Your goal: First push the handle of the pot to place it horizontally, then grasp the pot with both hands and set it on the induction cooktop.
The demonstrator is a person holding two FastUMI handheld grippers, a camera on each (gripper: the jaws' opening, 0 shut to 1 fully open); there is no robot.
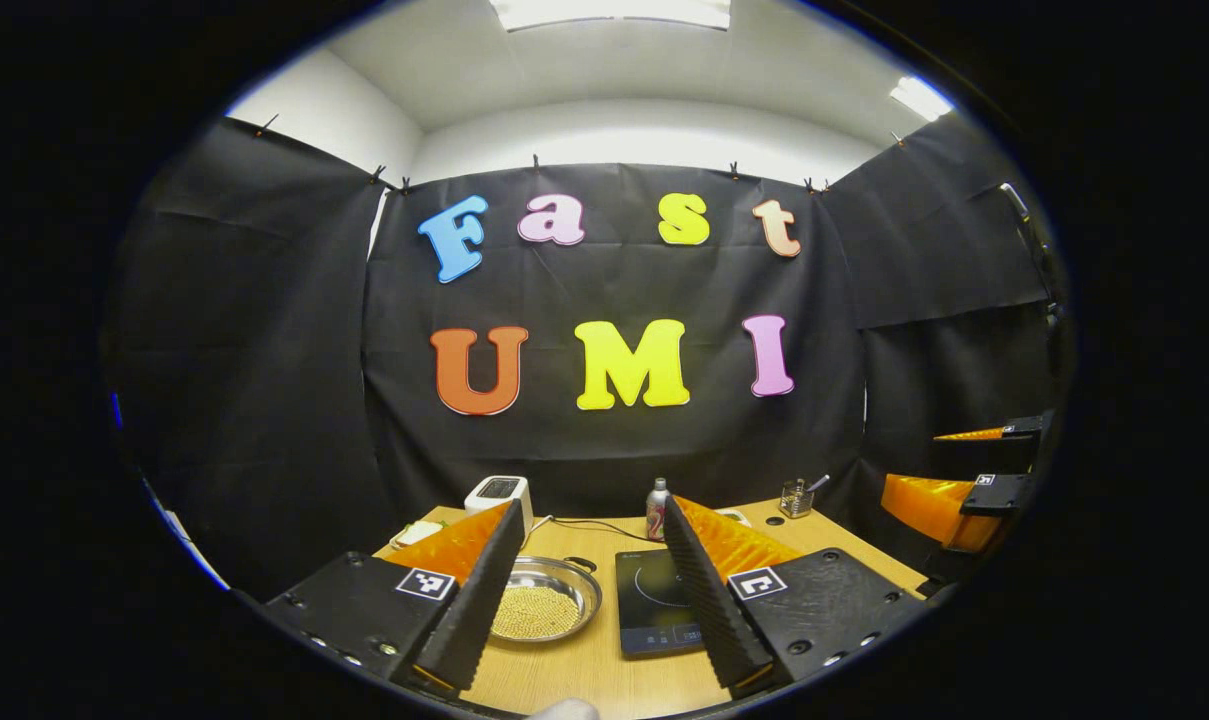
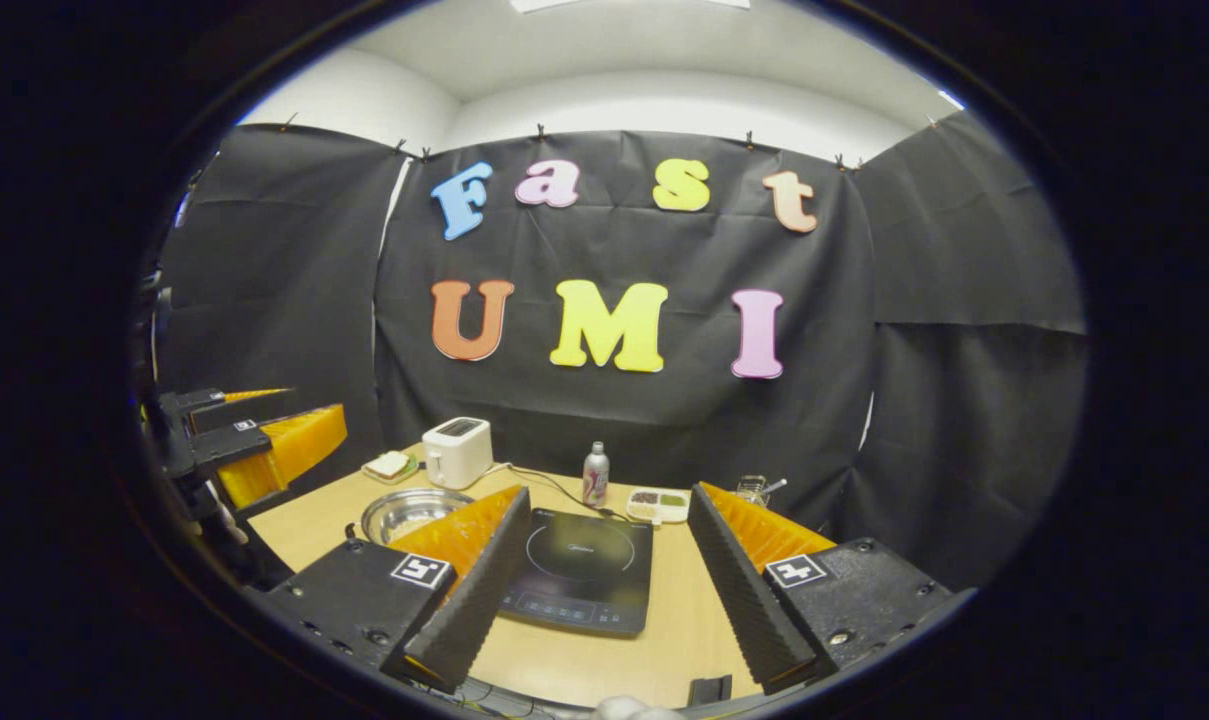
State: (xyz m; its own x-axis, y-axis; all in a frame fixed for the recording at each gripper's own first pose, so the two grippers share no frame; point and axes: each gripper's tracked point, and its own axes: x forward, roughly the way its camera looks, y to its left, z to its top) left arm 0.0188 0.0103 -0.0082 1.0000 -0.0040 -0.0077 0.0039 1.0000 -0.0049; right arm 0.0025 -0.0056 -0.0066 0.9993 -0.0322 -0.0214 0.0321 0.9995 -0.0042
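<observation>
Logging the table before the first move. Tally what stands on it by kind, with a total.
Cookware, the pot with pale beads inside: 1
Appliances, induction cooktop and toaster: 2
Bottles, bottle: 1
Dishes, plate and divided tray: 2
Glass containers, glass jar: 1
Total: 7
Left gripper and right gripper stand open above the table.

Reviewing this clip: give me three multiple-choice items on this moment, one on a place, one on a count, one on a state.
1. The pot sits where?
A. on the induction cooktop
B. on the table beside it
C. on the toaster

2. How many bottles stand on the table?
A. one
B. two
C. three

3. The left gripper is:
A. shut on the pot
B. shut, holding nothing
C. open

Answers: 1 B, the cooktop's surface is bare; 2 A, a single bottle near the wall; 3 C, its fingers stand wide apart.
</observation>
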